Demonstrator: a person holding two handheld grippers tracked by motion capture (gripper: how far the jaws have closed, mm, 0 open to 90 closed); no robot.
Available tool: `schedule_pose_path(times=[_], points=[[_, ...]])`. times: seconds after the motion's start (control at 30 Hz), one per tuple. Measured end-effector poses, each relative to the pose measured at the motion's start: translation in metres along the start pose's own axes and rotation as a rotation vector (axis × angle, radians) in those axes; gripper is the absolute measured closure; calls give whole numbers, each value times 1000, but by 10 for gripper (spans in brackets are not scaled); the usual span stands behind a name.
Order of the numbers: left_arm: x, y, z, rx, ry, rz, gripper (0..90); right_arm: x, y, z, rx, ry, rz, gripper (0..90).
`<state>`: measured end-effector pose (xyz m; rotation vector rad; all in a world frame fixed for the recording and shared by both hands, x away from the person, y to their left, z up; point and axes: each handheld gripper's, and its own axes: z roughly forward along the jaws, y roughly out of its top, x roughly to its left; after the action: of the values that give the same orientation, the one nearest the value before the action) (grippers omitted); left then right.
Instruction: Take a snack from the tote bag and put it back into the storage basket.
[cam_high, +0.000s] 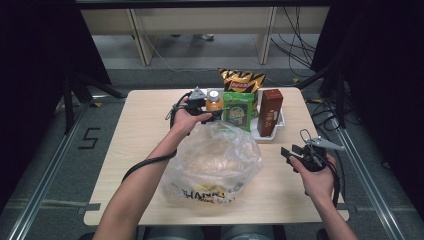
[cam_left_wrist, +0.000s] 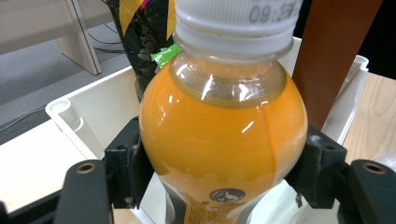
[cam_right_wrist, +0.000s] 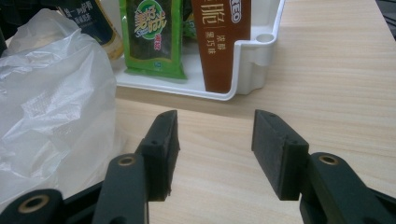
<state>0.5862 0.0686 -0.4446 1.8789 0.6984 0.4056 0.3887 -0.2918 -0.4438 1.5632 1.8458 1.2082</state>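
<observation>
A bottle of orange juice with a white cap stands in the white tray, and my left gripper is shut on its body, one pad on each side. From above, the same bottle and left gripper sit at the tray's left end. My right gripper hovers open over bare table near the right edge, nothing between its pads; in the high view the right gripper points left toward the clear plastic bag.
The white tray also holds a green snack packet, a tall brown box and a black-and-yellow chip bag. The crumpled plastic bag spreads over the table's middle front. Bare wood lies right of the tray.
</observation>
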Motion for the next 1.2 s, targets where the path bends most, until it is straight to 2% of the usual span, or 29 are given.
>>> schedule_pose_path(times=[0.73,0.8,0.87,0.9,1.0,1.03,1.07,1.13,1.2], points=[[3,-12,5,44,-3,-6,309,1,0,0,14,5,17,513],[3,-13,5,49,-4,-4,309,1,0,0,12,5,12,513],[2,-14,5,60,-1,-19,309,-1,1,0,8,2,-20,513],[2,-14,5,58,-1,-23,309,1,0,0,12,7,18,513],[2,-14,5,59,-1,-24,308,1,0,0,14,5,17,512],[3,-14,6,53,-9,-11,308,1,0,0,13,8,19,512],[3,-13,6,54,-10,-10,308,1,0,-1,18,10,17,512],[3,-14,6,56,-6,-14,308,-1,1,0,14,9,-23,512],[3,-14,5,56,3,-39,307,-2,1,0,9,7,-26,511]])
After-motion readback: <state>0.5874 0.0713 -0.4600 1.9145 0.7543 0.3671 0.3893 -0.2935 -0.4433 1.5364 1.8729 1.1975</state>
